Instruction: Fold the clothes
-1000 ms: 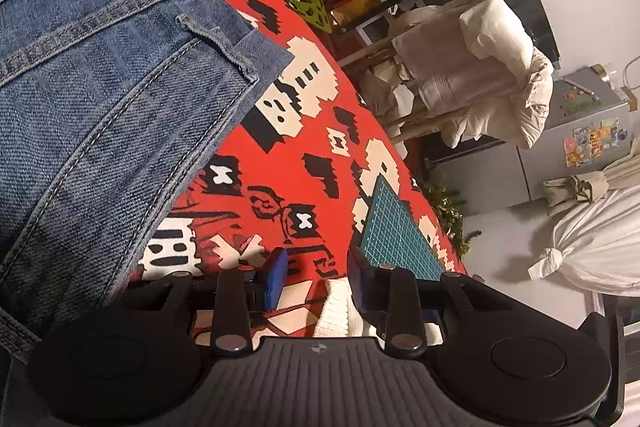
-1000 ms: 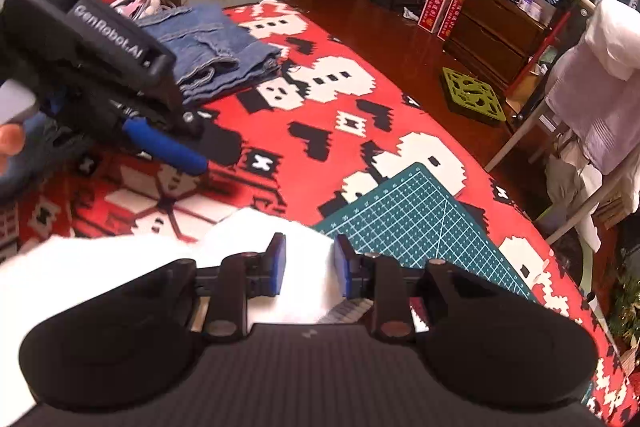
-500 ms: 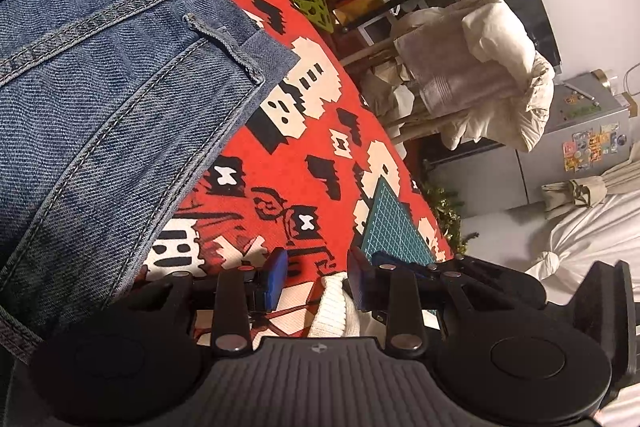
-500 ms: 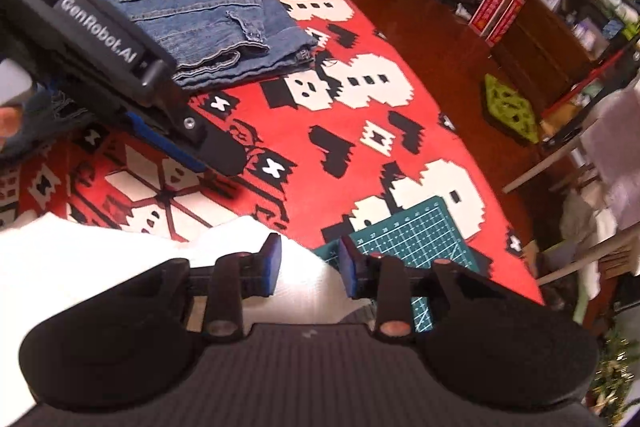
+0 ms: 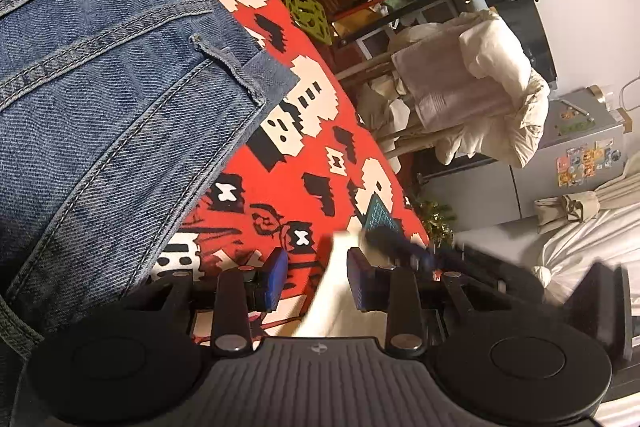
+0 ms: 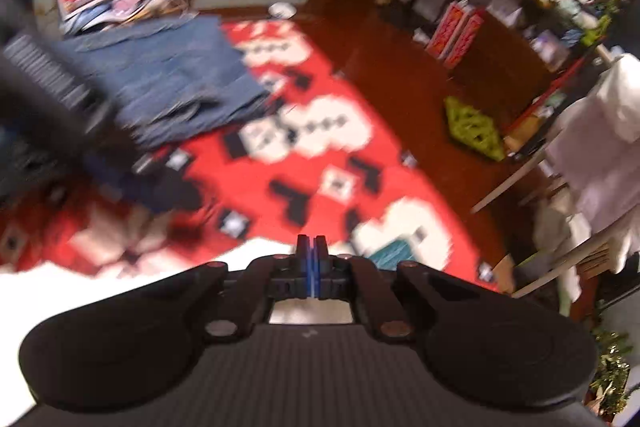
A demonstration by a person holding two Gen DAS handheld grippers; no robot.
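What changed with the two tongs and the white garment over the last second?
The right tongs closed: their blue pads were apart earlier and now meet over the white garment, though a grip on its edge can't be confirmed. The garment's edge rose between the left tongs, which stay open. The right-wrist view is now blurred by motion. The folded jeans stay on the red patterned cloth.
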